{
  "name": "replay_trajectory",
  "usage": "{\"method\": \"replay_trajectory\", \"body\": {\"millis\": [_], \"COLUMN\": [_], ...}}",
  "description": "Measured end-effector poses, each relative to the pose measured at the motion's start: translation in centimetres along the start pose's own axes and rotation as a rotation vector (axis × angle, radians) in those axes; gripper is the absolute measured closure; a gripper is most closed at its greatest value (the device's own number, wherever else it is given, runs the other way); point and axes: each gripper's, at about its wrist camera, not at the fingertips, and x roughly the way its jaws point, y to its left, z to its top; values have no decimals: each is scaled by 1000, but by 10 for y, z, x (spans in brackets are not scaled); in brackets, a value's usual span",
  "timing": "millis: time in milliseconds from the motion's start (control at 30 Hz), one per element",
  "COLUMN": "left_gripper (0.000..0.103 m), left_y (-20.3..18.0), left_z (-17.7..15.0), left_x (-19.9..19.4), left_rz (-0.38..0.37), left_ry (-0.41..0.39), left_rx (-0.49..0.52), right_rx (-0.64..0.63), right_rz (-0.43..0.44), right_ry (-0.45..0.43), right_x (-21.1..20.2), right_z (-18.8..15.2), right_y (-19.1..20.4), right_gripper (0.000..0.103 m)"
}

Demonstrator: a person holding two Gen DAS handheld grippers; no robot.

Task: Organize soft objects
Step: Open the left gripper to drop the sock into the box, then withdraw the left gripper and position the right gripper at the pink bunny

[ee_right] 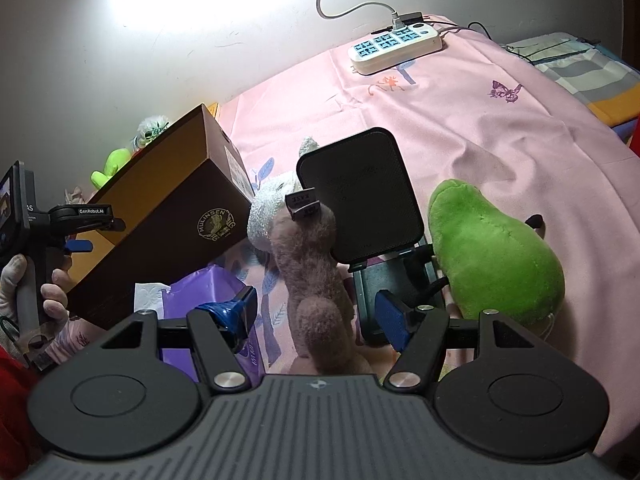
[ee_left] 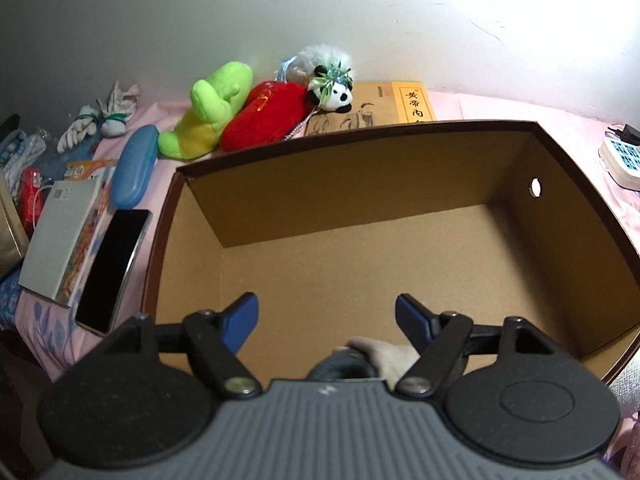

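Cardboard box [ee_left: 360, 280] interior lies open; plush toys [ee_left: 240, 116] crowd behind its far wall.

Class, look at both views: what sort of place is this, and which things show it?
Probably a bedroom: a pink printed sheet, plush toys against the wall, and a power strip lying on the bedding.
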Motion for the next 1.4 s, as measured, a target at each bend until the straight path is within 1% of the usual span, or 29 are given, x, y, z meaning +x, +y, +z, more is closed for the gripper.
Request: {"method": "replay_trajectory", "body": {"millis": [267, 667, 767, 800, 833, 900, 1167, 1300, 1400], "left_gripper": [25, 21, 19, 17, 13, 11, 10, 7, 6], "left_y": [9, 10, 6, 4, 3, 0, -22, -37, -44], "left_z": [-7, -39, -51, -56, -61, -71, -114, -132, -141], "left_x": [-24, -96, -113, -119, -124, -133, -153, -155, -158], "left_rz": [6, 97, 110, 113, 113, 109, 110, 115, 124], "left_ry": [-18, -76, -86, -88, -86, -81, -25, 17, 30], "left_rx": [4, -1, -12, -19, -27, -43, -61, -69, -82], "right_rx": [-21, -82, -105, -114, -120, -123, -142, -165, -168], "right_rz": [12, 90, 110, 111, 114, 119, 131, 143, 151], "right_ry": [1, 32, 35, 36, 38, 45, 83, 94, 103], "right_x": [1, 1, -3, -4, -5, -7, -7, -7, -5], "right_z": [-2, 2, 5, 5, 5, 5, 4, 2, 2], "right_y": [13, 15, 11, 10, 8, 2, -18, -24, -29], "right_gripper": [53, 53, 53, 53, 53, 53, 53, 53, 53]}}
